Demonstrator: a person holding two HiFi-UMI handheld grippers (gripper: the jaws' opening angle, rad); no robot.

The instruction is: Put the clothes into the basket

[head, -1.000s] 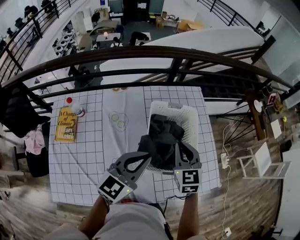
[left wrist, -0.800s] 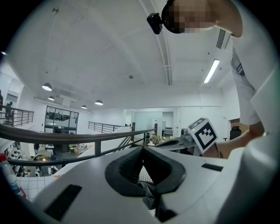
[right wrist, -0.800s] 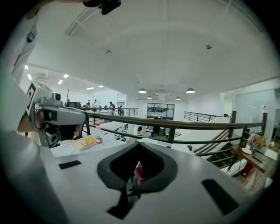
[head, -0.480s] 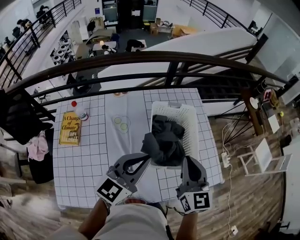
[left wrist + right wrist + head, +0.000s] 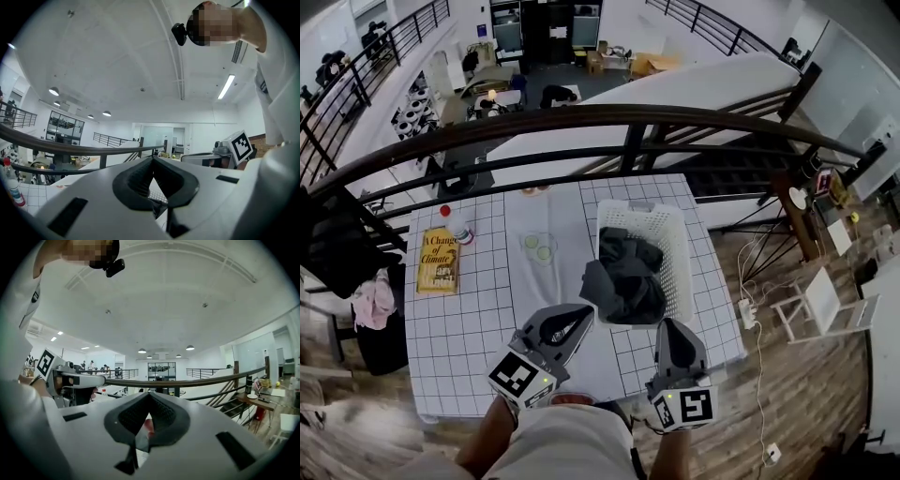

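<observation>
A white slatted basket stands on the right half of the checked table. Dark grey clothes fill it, and one fold hangs over its left rim. My left gripper is shut and empty, just short of that hanging fold and near the basket's front left corner. Its closed jaws point upward, toward the ceiling and the railing. My right gripper is also shut with nothing in it, just in front of the basket's near rim. The right gripper view shows only its closed jaws, with no cloth between them.
A yellow book and a red-capped bottle lie at the table's far left. A clear dish sits mid-table. A dark railing runs beyond the table. Pink cloth hangs left of the table, and a cable lies on the floor to the right.
My right gripper has drawn back from the basket's near rim toward me, leaving the clothes in the basket. The left gripper has also pulled back slightly.
</observation>
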